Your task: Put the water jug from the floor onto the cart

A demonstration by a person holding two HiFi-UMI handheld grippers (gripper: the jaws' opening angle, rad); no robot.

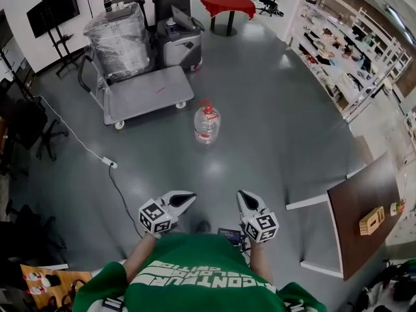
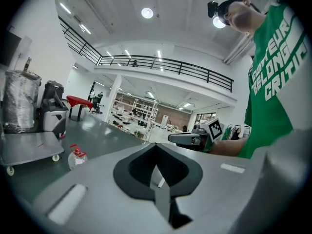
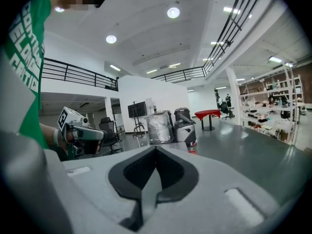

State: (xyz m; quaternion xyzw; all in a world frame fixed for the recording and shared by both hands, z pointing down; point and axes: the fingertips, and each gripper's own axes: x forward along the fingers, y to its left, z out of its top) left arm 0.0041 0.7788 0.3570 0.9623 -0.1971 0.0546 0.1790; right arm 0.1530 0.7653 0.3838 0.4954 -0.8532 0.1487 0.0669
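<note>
The water jug point(image 1: 207, 123), clear with a red cap and handle, stands upright on the grey floor some way ahead of me. Behind it to the left is the flat grey cart point(image 1: 148, 93), with a plastic-wrapped load point(image 1: 120, 41) at its handle end. My left gripper point(image 1: 185, 199) and right gripper point(image 1: 242, 196) are held side by side in front of my chest, both shut and holding nothing, well short of the jug. In the left gripper view the jug point(image 2: 76, 157) shows low at the left, beside the cart point(image 2: 29, 147). In the right gripper view only the jug's red cap point(image 3: 192, 151) peeks over the jaws.
A floor-cleaning machine point(image 1: 179, 41) and a red-clothed table point(image 1: 227, 5) stand beyond the cart. Shelving point(image 1: 344, 57) lines the right side. A brown table point(image 1: 364, 213) is near my right. A power strip with its cable point(image 1: 107, 162) lies on the floor at left.
</note>
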